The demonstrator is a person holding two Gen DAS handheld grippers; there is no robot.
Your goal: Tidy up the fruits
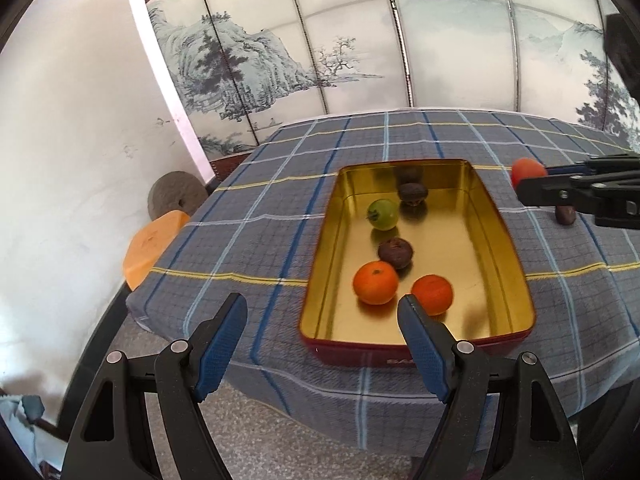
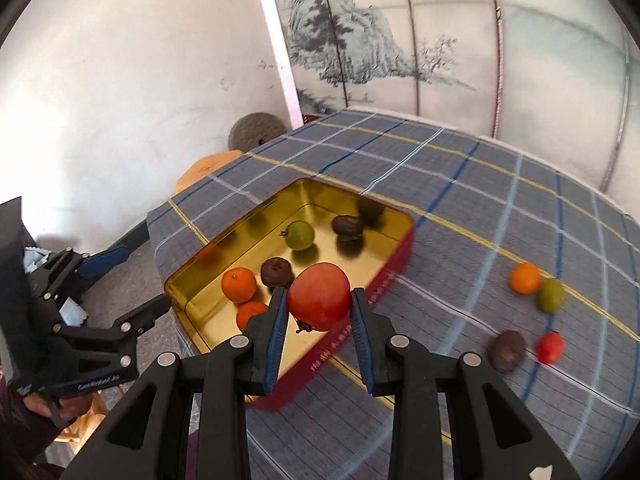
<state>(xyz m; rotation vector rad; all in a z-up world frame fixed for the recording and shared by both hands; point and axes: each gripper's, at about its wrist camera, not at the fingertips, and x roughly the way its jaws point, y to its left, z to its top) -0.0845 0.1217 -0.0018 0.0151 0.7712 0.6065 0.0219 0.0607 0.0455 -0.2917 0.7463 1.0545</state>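
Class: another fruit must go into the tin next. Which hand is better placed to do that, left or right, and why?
Right. The right gripper is shut on a red tomato at the tin. The left gripper is open and empty, with no loose fruit near it.

Home-type room is indicated: tabletop [image 1: 280, 208] is covered by a plaid cloth, backed by a folding screen [image 1: 320, 40] painted with ink landscape, plain white wall [image 1: 80, 120], stone disc [image 1: 176, 198] leant against it.
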